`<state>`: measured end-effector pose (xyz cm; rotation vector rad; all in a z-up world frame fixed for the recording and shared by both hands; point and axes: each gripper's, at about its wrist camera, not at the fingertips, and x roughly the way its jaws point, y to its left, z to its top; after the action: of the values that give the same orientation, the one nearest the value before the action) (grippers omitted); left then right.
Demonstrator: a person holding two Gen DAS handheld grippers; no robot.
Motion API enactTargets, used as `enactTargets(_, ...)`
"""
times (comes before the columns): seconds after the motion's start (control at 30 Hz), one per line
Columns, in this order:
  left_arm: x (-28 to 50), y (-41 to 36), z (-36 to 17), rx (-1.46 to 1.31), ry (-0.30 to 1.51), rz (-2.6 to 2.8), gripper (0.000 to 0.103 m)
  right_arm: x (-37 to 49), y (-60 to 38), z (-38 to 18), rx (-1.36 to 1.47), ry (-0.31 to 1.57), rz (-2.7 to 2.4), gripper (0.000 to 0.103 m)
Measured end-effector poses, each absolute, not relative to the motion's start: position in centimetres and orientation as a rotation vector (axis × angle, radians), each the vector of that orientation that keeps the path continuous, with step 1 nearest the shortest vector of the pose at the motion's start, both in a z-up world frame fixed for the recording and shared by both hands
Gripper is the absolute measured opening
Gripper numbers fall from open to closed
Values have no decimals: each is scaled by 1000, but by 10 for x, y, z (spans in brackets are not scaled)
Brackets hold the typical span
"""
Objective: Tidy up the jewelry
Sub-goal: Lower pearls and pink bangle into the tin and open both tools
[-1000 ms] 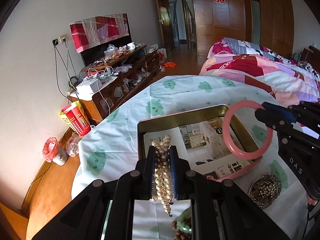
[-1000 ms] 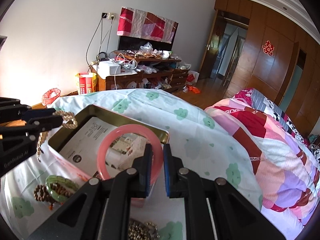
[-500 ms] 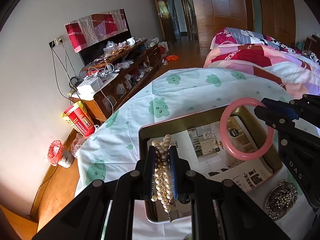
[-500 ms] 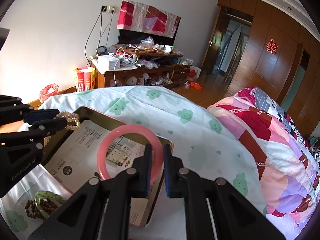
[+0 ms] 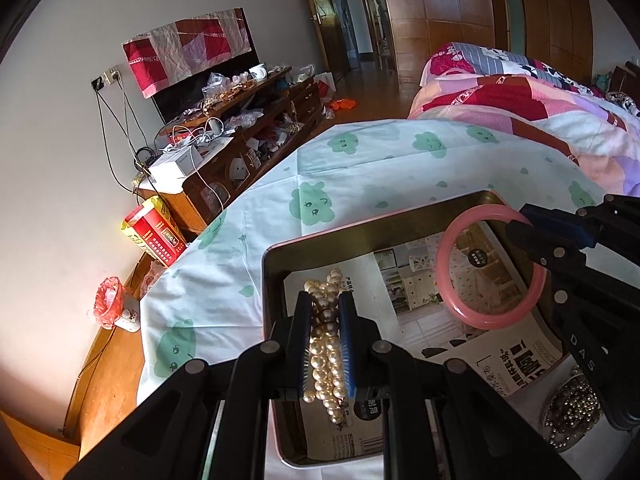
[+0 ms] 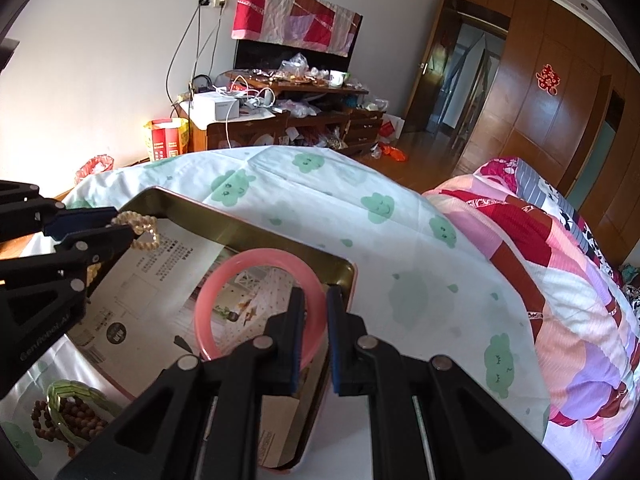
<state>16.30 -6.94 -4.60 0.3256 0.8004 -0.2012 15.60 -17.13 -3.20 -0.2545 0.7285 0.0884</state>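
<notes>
Left gripper (image 5: pixel 325 340) clamped on a bunched pearl strand (image 5: pixel 326 344), held over the near-left of the paper-lined metal tin (image 5: pixel 360 232). Right gripper (image 6: pixel 316 336) pinches the rim of a pink bangle (image 6: pixel 224 280) upright above the tin's right side. The pearls look limp and prone to slip — best gripped mid-bundle; the bangle looks rigid, smooth, likely brittle — hold it across the band.

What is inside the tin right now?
A printed paper sheet lines the tin. The pearl strand and pink bangle are held over it; whether they touch the paper can't be told.
</notes>
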Motion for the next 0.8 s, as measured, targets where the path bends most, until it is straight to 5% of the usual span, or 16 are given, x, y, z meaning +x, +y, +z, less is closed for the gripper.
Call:
enactTargets(0.47,170,-67,-53,317,811,-201,14,162,-170,-42,-260,750,94,13)
enactTargets(0.53,169,-67,-52,315,809,-189,24,161,-170,-42,-250,749,104,13)
enactTargets(0.6,167,-67,-49,326,784,-169,66,160,-171,-42,-248,755,110,18)
enactTargets(0.63,164,-67,-46,334,759,-147,74,160,-171,-42,-245,754,112,26)
enactTargets(0.73,160,-64,-40,323,735,-157,80,156,-173,-40,-229,745,112,57)
enactTargets(0.8,158,-61,-38,324,736,-146,80,154,-174,-39,-218,739,113,57)
